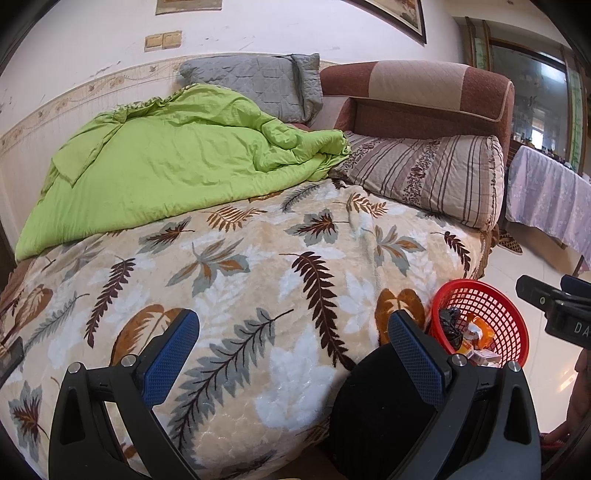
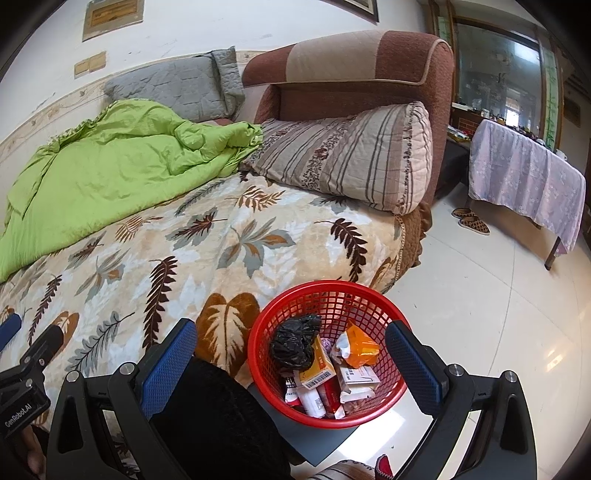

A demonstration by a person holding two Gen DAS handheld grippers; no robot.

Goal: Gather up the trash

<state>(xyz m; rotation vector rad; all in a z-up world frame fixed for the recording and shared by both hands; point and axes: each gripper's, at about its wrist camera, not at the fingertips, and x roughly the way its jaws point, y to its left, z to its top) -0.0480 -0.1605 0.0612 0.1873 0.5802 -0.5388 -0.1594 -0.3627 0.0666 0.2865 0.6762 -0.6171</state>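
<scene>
Ahead of me a bed (image 2: pixel 258 229) under a leaf-print blanket fills the room, a green quilt (image 2: pixel 110 177) rumpled against the white wall (image 2: pixel 221 26). A striped pillow (image 2: pixel 351 158) leans on the brown headboard (image 2: pixel 369 70). Pale glossy floor tiles (image 2: pixel 498 314) run right toward a cloth-draped desk (image 2: pixel 524 173) below a window (image 2: pixel 498 74).

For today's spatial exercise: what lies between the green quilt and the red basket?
Only bare leaf-print blanket separates green quilt and red basket, seen clearest in the right wrist view.
</scene>
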